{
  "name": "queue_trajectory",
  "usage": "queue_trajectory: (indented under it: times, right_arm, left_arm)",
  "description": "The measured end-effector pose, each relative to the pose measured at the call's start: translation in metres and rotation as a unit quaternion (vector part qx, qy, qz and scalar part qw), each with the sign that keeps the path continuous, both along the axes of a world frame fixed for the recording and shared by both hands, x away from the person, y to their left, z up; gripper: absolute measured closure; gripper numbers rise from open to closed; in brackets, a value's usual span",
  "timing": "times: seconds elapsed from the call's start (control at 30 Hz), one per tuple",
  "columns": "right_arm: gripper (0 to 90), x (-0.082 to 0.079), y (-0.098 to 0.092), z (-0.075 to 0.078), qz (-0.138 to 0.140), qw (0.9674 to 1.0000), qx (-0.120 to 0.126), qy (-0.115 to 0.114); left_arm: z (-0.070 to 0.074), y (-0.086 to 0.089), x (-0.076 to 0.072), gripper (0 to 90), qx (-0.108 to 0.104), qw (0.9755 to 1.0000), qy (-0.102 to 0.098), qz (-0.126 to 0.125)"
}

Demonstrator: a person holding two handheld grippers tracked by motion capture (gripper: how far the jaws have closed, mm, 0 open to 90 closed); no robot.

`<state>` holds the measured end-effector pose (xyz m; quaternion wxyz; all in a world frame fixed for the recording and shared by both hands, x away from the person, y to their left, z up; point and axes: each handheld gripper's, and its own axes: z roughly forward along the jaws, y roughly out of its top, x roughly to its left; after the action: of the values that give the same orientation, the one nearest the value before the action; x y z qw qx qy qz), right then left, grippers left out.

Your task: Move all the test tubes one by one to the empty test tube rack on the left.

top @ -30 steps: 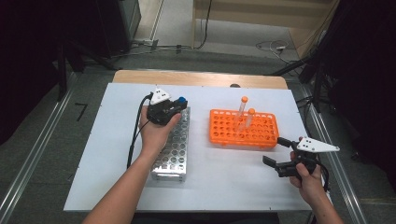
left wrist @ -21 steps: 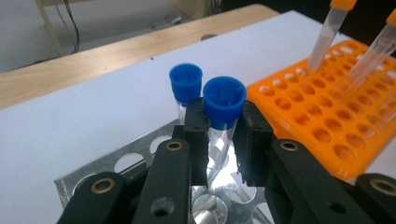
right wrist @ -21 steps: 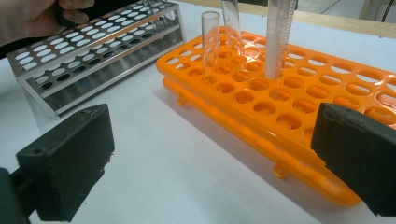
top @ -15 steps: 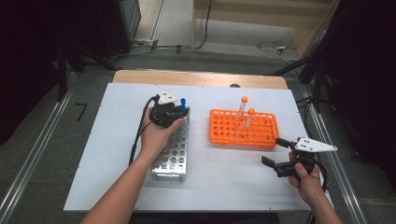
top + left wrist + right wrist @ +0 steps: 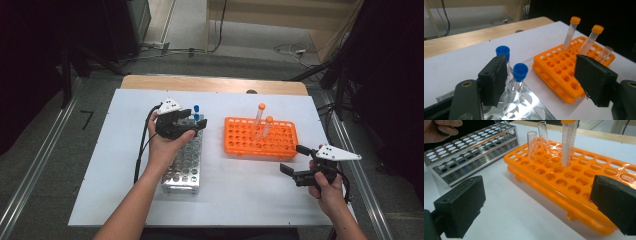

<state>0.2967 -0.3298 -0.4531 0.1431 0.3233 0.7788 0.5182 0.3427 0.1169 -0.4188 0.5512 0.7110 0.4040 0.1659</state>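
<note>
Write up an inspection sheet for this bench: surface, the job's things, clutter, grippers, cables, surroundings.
Surface: white table top, with a wooden strip along the far edge.
Job's things: metal rack with two blue-capped tubes at its far end; orange rack with two orange-capped tubes and clear uncapped tubes.
Clutter: nothing seen.
Grippers: left gripper has just been opening, a blue-capped tube between its jaws, pads apart from it; right gripper open and empty, beside the orange rack.
Cables: black cable trails from the left gripper; loose cables on the floor.
Surroundings: grey floor, metal rails, dark drapes.
</note>
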Motion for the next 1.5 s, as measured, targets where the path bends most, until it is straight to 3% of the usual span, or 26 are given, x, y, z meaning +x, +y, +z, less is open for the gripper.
queue_trajectory:
  times: [0.27,0.6,0.77,0.87,1.0,1.07,1.13,1.4,1.5]
  right_arm:
    - [2.5,0.008,0.010,0.011,-0.023,0.9996,0.011,-0.014]
    - [3.0,0.032,0.031,0.018,-0.040,0.9992,-0.002,0.006]
    - [4.6,0.047,0.039,0.018,-0.046,0.9989,-0.010,0.009]
    - [13.3,0.057,0.045,0.017,-0.067,0.9975,-0.022,0.011]
    - [18.3,0.069,0.050,0.012,-0.083,0.9957,-0.039,0.015]
    - [21.9,0.075,0.050,0.008,-0.095,0.9948,-0.034,0.018]
    - [28.6,0.081,0.050,0.002,-0.095,0.9948,-0.023,0.030]
    - [42.8,0.091,0.063,-0.015,-0.106,0.9925,-0.041,0.044]
    - [51.0,0.091,0.066,-0.020,-0.113,0.9919,-0.046,0.035]
  left_arm:
    - [-0.001,0.006,-0.020,15.6,-0.013,0.9998,-0.004,-0.014]
    - [-0.002,0.008,-0.031,0.0,-0.032,0.9989,-0.010,-0.032]
    - [-0.002,0.005,-0.034,0.0,-0.036,0.9985,-0.014,-0.040]
    - [-0.002,0.004,-0.035,0.0,-0.038,0.9982,-0.015,-0.044]
    - [-0.002,0.003,-0.037,0.0,-0.039,0.9980,-0.015,-0.047]
    - [-0.002,0.003,-0.038,0.0,-0.039,0.9980,-0.015,-0.048]
    - [-0.002,0.003,-0.039,0.0,-0.038,0.9979,-0.014,-0.051]
    - [-0.002,0.000,-0.042,0.0,-0.039,0.9974,-0.015,-0.059]
    - [-0.003,0.001,-0.042,0.0,-0.042,0.9973,-0.013,-0.058]
